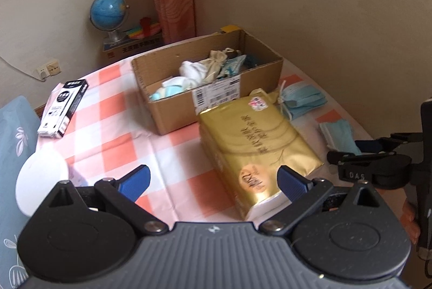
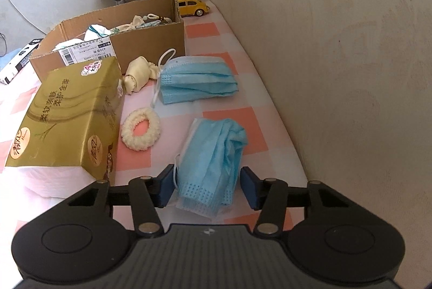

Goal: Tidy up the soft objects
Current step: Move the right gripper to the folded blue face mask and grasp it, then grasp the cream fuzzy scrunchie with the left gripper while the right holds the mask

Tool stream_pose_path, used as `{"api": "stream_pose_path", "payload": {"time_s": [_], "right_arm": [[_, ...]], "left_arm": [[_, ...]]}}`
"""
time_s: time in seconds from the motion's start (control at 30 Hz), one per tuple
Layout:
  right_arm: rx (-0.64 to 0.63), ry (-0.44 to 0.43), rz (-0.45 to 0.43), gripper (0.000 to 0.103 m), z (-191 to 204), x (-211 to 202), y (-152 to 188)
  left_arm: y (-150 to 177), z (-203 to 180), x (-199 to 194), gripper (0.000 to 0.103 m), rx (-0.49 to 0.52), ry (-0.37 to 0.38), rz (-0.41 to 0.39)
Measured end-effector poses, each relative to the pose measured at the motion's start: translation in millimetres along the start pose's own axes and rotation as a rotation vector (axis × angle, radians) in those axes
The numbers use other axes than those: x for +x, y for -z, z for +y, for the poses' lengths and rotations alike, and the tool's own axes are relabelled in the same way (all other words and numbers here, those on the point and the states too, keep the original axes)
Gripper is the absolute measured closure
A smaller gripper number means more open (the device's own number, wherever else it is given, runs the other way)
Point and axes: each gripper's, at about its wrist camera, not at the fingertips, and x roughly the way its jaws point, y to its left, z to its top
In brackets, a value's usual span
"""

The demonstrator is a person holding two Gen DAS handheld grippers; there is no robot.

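Two face masks laid on the checked counter (image 2: 205,30), crumpled mask (image 2: 213,154) bracketed by the half-open right hand-held gripper (image 2: 207,187), pads not pressing, left hand-held gripper (image 1: 213,182) spread wide, empty, beside the gold tissue pack (image 1: 256,143), cardboard box (image 1: 172,113) behind.

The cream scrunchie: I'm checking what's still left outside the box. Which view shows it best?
The right wrist view: the cream scrunchie lies in full sight on the tablecloth beside the gold tissue pack. In the left wrist view that pack hides it completely.
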Motion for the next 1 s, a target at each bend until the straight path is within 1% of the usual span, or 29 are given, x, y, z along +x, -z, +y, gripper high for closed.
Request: {"api": "stream_pose_path", "payload": {"time_s": [0.2, 0.37, 0.4, 0.43, 0.53, 0.7, 0.8, 0.9, 0.97, 1.0], "right_arm": [[-0.023, -0.003, -0.018, 0.046, 1.7, 4.0, -1.2], [-0.033, -0.009, -0.029, 0.046, 1.1, 6.4, -2.1], [-0.038, -0.007, -0.032, 0.049, 1.4, 6.2, -1.8], [-0.045, -0.002, -0.036, 0.054, 1.8, 5.7, -1.3], [-0.052, -0.009, -0.040, 0.059, 0.5, 3.6, 0.4], [-0.042, -0.025, -0.037, 0.059, -4.2, -0.3, 3.9], [-0.030, -0.034, -0.033, 0.059, -7.3, -2.5, 6.3], [-0.022, -0.048, -0.031, 0.054, -9.9, -5.8, 9.0], [-0.017, -0.058, -0.026, 0.052, -11.2, -7.7, 11.6], [-0.016, -0.058, -0.025, 0.050, -11.5, -8.6, 13.1]], "left_arm": [[-11.6, -14.9, 10.2, 0.003, 0.039, 0.026, 0.004], [-21.4, -26.3, 16.7, 0.003, 0.084, 0.074, 0.019], [-24.1, -28.2, 17.6, 0.003, 0.097, 0.086, 0.021], [-26.8, -29.8, 17.9, 0.003, 0.109, 0.095, 0.022], [-36.9, -37.5, 19.2, 0.003, 0.157, 0.120, 0.018], [-55.6, -52.6, 24.4, 0.005, 0.225, 0.194, 0.018], [-68.7, -69.3, 30.0, 0.007, 0.292, 0.232, 0.026], [-82.8, -88.3, 39.8, 0.011, 0.361, 0.244, 0.046], [-92.4, -98.2, 49.4, 0.020, 0.387, 0.244, 0.076], [-97.9, -102.6, 55.4, 0.022, 0.396, 0.253, 0.103]]}}
